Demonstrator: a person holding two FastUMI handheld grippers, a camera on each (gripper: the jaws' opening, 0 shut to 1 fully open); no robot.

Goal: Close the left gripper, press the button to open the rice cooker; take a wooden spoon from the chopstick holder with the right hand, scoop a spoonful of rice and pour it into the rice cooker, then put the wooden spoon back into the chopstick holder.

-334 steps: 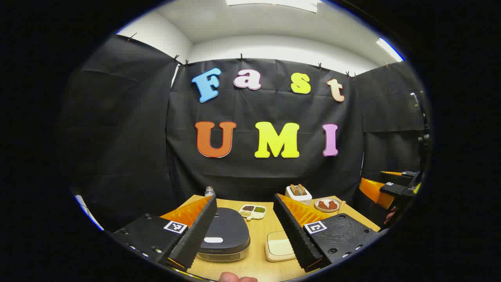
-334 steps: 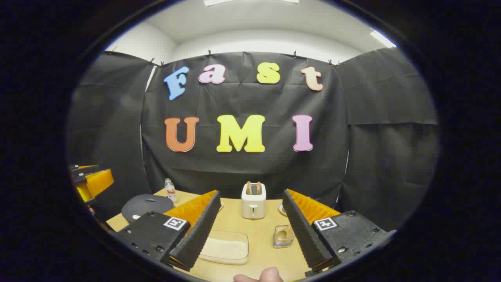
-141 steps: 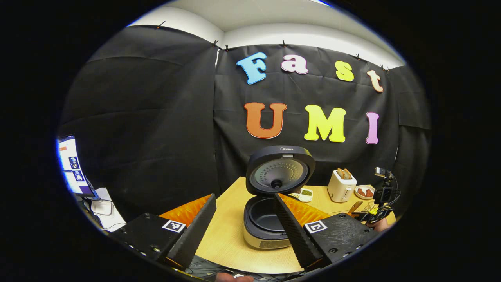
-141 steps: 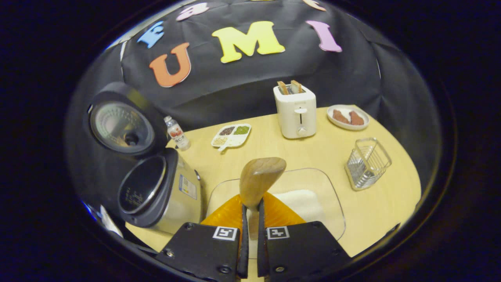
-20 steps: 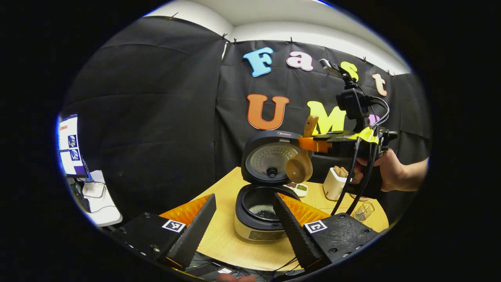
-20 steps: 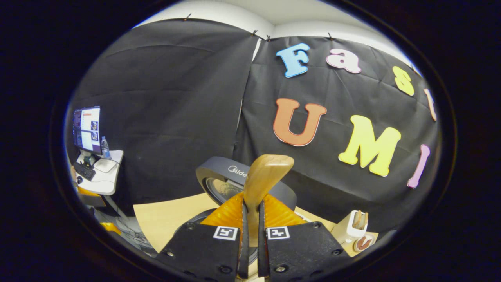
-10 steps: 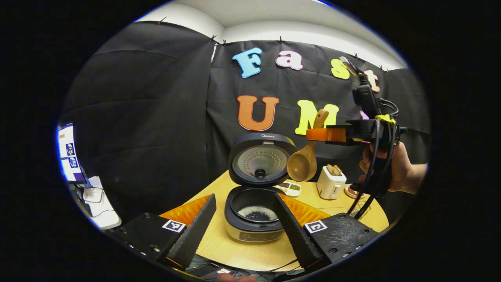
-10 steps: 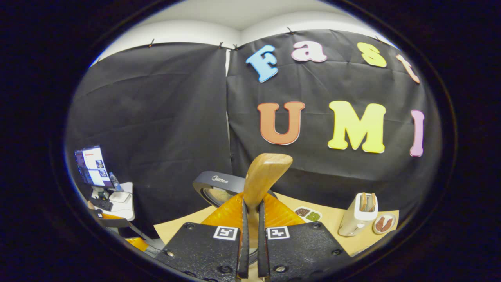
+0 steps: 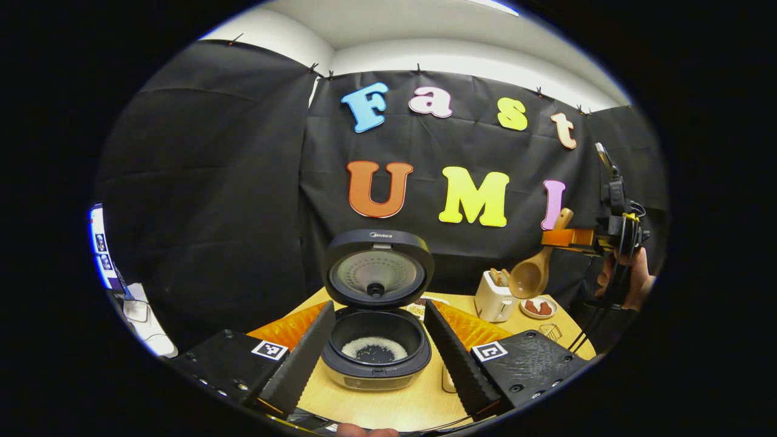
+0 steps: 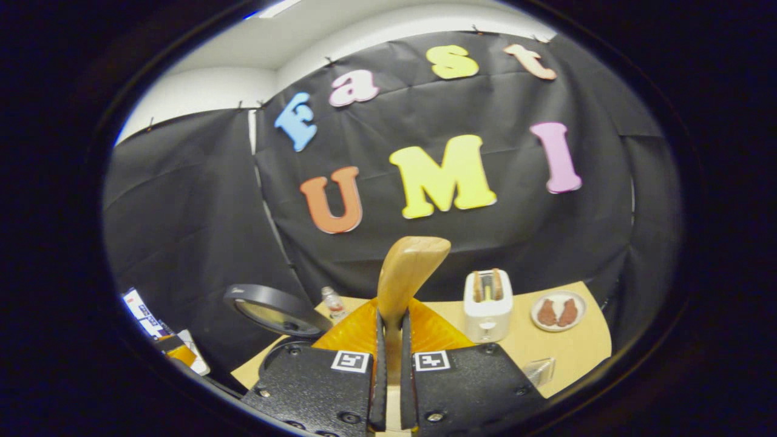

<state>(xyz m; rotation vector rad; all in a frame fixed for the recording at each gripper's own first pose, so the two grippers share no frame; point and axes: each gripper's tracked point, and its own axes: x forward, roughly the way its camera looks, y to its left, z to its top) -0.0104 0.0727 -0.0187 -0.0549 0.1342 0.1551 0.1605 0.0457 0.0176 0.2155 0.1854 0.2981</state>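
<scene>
Right gripper (image 10: pixel 388 340) jaws clamped on wooden spoon (image 10: pixel 408 273) handle; left gripper (image 9: pixel 376 340) jaws apart before open rice cooker (image 9: pixel 376 349) holding rice (image 9: pixel 374 349).

Open rice cooker (image 9: pixel 376 346), rice inside, sits between the left tongs (image 9: pixel 377 346); wooden spoon (image 10: pixel 405 273) clamped in right tongs (image 10: pixel 389 340).

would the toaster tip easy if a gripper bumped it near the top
Probably somewhat. The toaster stands tall and narrow on the table, so a high push would likely rock it. Its casing looks smooth, so it might slide instead. The bread standing in its slots could shift.
</scene>
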